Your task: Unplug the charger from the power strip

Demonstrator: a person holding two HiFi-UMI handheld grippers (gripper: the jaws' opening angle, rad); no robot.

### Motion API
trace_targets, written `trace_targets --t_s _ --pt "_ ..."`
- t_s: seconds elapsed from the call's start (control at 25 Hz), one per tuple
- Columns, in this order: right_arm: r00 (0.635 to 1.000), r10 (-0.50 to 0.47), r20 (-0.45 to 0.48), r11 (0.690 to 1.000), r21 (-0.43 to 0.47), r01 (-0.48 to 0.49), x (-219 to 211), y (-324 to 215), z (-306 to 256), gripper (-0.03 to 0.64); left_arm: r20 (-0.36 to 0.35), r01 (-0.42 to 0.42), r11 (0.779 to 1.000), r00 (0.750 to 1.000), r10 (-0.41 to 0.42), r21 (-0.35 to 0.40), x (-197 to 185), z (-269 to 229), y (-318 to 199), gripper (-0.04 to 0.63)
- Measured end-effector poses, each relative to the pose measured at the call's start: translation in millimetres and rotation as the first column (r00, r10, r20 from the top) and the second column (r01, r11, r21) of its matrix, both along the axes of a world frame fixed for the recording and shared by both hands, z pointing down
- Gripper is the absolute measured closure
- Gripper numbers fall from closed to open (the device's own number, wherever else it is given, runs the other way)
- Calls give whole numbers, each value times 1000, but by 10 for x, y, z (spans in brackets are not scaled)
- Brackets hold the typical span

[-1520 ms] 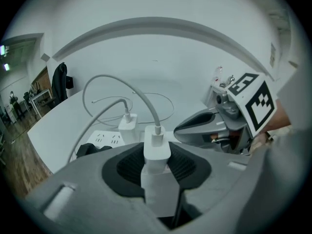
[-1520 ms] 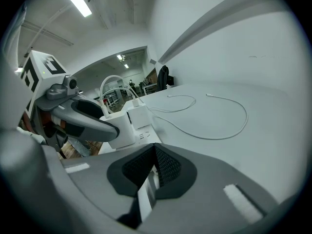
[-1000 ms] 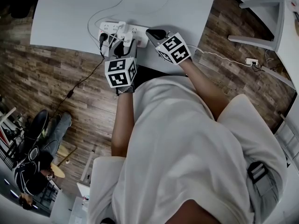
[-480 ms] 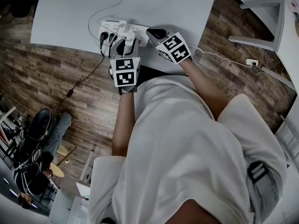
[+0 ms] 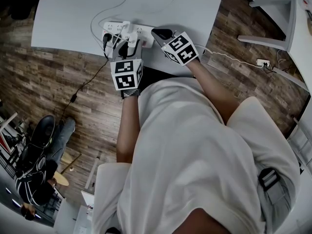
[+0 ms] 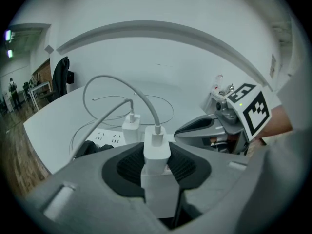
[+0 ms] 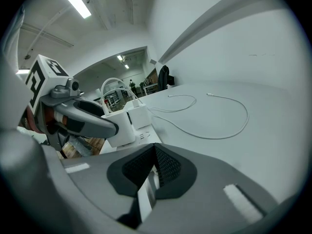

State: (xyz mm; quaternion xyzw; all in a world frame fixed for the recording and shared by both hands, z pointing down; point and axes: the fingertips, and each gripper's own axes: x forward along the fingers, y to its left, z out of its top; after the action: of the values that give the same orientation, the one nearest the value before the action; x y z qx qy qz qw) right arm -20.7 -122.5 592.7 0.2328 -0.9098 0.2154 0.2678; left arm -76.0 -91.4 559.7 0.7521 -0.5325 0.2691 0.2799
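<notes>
Head view: the power strip (image 5: 116,29) lies near the table's (image 5: 68,9) front edge. My left gripper (image 5: 127,47) is over its middle and my right gripper (image 5: 158,34) is at its end.

Left gripper view: the jaws are clamped on the charger (image 6: 157,150), 1 of 2 white ones on the strip. I judge it a light, rigid, smooth block, best held by its flat sides.

Right gripper view: the jaws are pinched closed, probably bracing the strip.

Two chargers (image 6: 156,152) (image 6: 130,128), one power strip (image 6: 105,138)
</notes>
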Motion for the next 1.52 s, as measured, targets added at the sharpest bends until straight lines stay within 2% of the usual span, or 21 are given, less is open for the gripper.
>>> trace_targets --t_s 0.12,0.28,0.44,0.52,0.84,1.0,1.08,1.32,1.44,1.52 --pt "1000 0 -1 1000 2 0 -11 9 -8 615 51 -31 999 998 30 8 24 -7 12 453" --pt "1000 1 -2 1000 0 -1 -18 6 -5 615 57 -37 999 998 37 6 20 -3 12 453" --pt "1000 3 -1 1000 1 -3 -5 0 1 615 -43 13 1000 999 -13 -13 -15 -1 -3 451" --pt "1000 4 -1 1000 0 -4 -1 -3 4 615 -60 18 1000 998 -19 -18 -24 2 -3 452" --pt "1000 5 -4 1000 0 -5 -8 -1 -1 615 33 -32 999 999 32 -8 20 -8 7 453" --pt "1000 4 -1 1000 5 -4 -12 3 -13 615 42 -35 999 999 33 41 23 -175 -17 453" --pt "1000 6 -1 1000 7 -6 -4 -3 -16 615 -5 -30 998 1000 31 56 49 -276 -36 453" --pt "1000 9 -5 1000 4 -9 -5 -19 -2 615 -159 -36 999 986 40 26 146 -309 41 453" --pt "1000 17 5 1000 -10 -17 16 -18 1 615 -268 -102 995 959 98 -1 342 -330 159 453" --pt "998 55 35 998 -29 -54 66 -60 -34 615 -322 -154 988 937 137 -28 467 -318 241 453"
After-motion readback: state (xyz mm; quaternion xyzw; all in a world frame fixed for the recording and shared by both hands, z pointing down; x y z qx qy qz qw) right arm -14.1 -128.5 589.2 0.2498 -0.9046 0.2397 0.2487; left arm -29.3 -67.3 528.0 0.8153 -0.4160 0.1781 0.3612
